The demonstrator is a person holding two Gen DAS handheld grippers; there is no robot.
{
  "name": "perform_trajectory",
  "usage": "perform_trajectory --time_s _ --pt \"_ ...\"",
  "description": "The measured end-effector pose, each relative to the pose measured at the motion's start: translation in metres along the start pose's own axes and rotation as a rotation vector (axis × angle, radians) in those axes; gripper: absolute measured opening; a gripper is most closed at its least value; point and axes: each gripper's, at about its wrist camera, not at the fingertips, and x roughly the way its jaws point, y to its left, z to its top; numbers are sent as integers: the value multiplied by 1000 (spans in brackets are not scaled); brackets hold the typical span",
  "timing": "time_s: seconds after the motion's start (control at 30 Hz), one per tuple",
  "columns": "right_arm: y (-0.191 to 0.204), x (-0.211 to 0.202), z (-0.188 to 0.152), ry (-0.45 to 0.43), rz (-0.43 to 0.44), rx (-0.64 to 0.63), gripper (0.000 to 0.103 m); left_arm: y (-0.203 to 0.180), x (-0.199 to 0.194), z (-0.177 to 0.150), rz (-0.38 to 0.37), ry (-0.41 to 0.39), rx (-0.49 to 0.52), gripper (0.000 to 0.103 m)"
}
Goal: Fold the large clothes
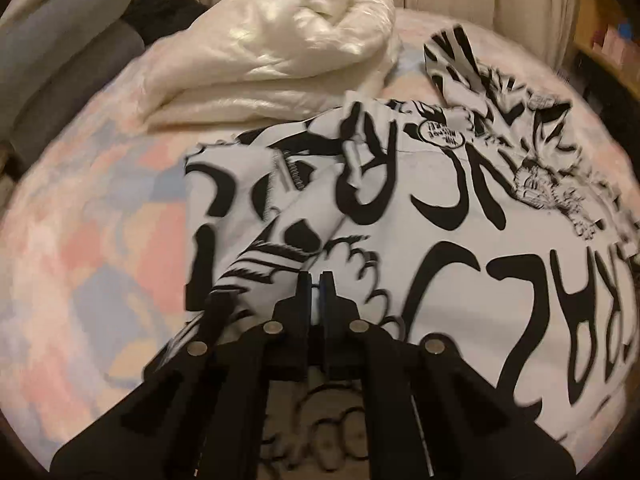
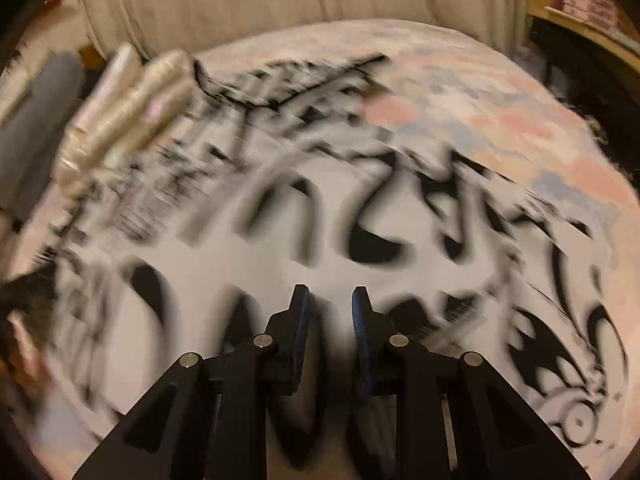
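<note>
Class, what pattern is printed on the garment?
Bold black lettering and cartoon drawings on the white garment, clearest in the left wrist view.

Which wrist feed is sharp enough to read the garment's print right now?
Left wrist: mostly sharp, printed garment legible, glare on the cream duvet. Right wrist: heavy motion smear across the garment, only the right gripper crisp. Both dim, warm-lit, fisheye-curved.

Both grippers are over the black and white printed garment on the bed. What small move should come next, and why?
Probably carry the left gripper, shut on a bunched fold of the printed garment, across and lay it flat. The right gripper stands open above the cloth and holds nothing.
</note>
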Motion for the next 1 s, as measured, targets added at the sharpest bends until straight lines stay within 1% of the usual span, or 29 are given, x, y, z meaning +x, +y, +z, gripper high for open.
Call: perform_trajectory --time_s 0.07,0.1,0.17,0.2,0.27,0.33,0.4,0.5,0.6,0.73,0.8,0.93,1.0 --pt "-31 0 -10 -3 -68 46 19 14 -2 -1 -19 -3 -14 1" --pt "-53 -5 -15 -9 -86 90 18 18 -3 -1 -19 -2 -21 1" --pt "-95 -17 -22 -17 -100 189 11 27 -9 -1 -14 -10 -43 1" --pt "-109 -25 -26 -26 -120 218 12 29 -9 2 -10 -13 -50 1" --pt "-135 -39 -34 -41 -164 251 12 36 -12 0 9 -17 -70 1" --pt "-155 -42 -40 -30 -169 273 12 44 -9 -1 -2 -6 -98 1" --pt "-166 -45 -47 -18 -178 281 12 44 -5 2 -5 -3 -99 1" --pt "-163 -51 -52 -6 -202 268 14 40 -8 3 9 5 -86 1" --pt "-150 -55 -49 -1 -211 274 16 39 -16 3 -11 10 -111 2" --pt "-126 -73 -47 -18 -200 290 17 35 -40 -1 -24 -14 -101 2" --pt "-118 -83 -48 -21 -174 292 17 34 -56 -5 -32 -23 -99 3" --pt "-97 -102 -55 -24 -150 270 17 31 -78 -16 -34 20 -90 3" --pt "-82 -115 -62 -32 -134 252 17 26 -92 -26 -12 20 -59 3"
